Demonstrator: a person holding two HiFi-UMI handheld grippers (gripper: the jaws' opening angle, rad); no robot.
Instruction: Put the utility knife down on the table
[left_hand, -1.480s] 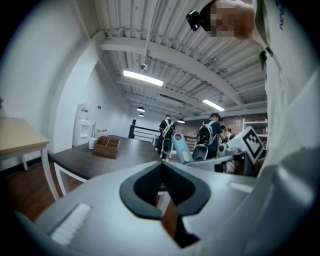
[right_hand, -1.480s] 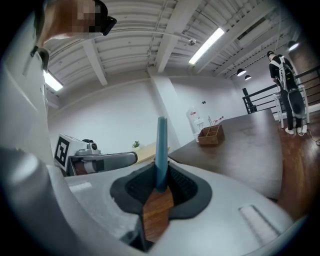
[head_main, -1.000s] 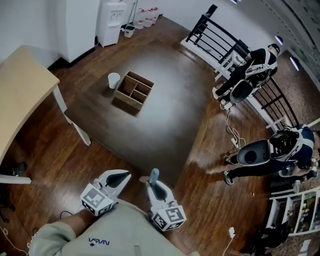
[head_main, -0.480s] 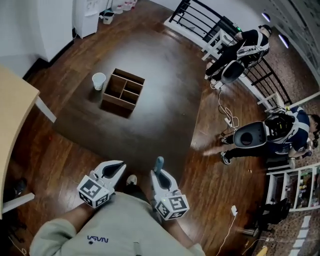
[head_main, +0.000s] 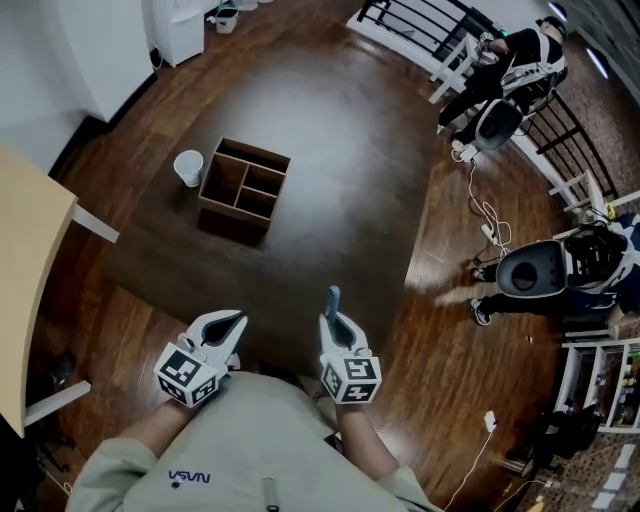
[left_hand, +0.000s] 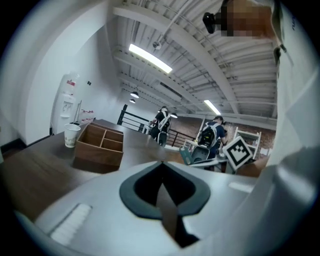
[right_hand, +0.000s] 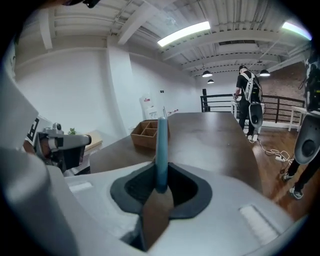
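Right, the utility knife (head_main: 333, 300) sits in the right gripper (head_main: 335, 322), jaws clamped on its lower end. Its long axis runs out along the jaws and tips slightly down, and it hangs over the near edge of the surface (head_main: 330, 180). The bare surface lies straight ahead and below, so I'd expect a short drop. The left gripper (head_main: 230, 325) is beside it with jaws together and empty. The wooden box (head_main: 243, 185) and cup (head_main: 188, 167) are well apart, far side left.

Colour reference, table scene
The utility knife (right_hand: 161, 145) is teal-blue, the table (head_main: 330, 150) dark brown, the box (head_main: 232, 213) mid-brown, the cup (head_main: 188, 167) white; the left hand-held gripper (head_main: 233, 324) and right hand-held gripper (head_main: 337, 323) carry black-and-white square markers.
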